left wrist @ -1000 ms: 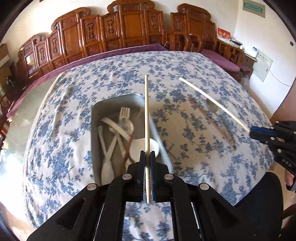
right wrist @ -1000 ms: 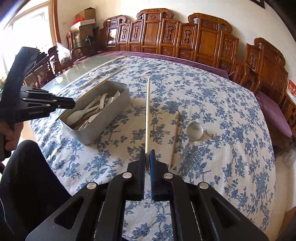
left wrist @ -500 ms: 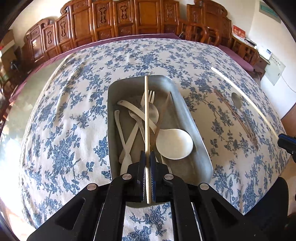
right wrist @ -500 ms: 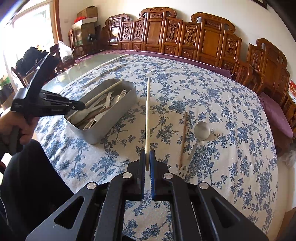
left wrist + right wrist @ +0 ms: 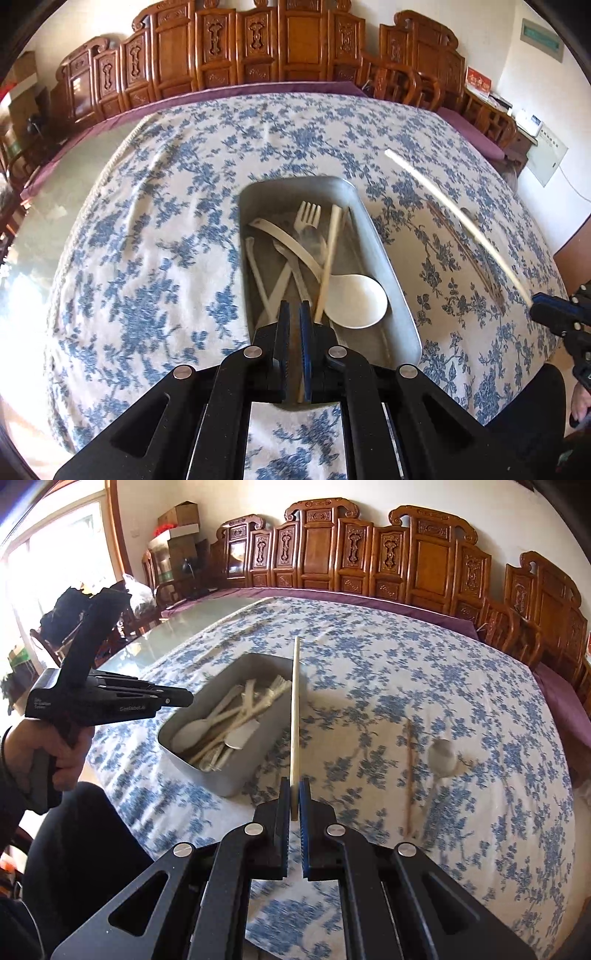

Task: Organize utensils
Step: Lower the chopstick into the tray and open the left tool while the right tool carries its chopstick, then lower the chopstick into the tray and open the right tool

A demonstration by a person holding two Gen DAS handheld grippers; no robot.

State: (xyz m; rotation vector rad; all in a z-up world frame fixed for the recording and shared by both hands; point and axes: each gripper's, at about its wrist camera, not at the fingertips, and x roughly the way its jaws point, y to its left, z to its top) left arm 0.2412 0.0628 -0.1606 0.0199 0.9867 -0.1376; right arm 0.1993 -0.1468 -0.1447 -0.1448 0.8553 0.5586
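A grey metal tray on the blue floral tablecloth holds a white ladle spoon, a fork, other pale utensils and a pale chopstick lying loose. My left gripper hovers over the tray's near end, jaws slightly apart and empty; it also shows in the right wrist view. My right gripper is shut on a second pale chopstick, held above the cloth right of the tray; it shows in the left wrist view.
A brown chopstick and a small spoon lie on the cloth to the right. Carved wooden chairs ring the far side. Bare glass tabletop lies left of the cloth.
My left gripper opened slightly and let its chopstick drop into the tray. My right gripper moved left toward the tray with its chopstick.
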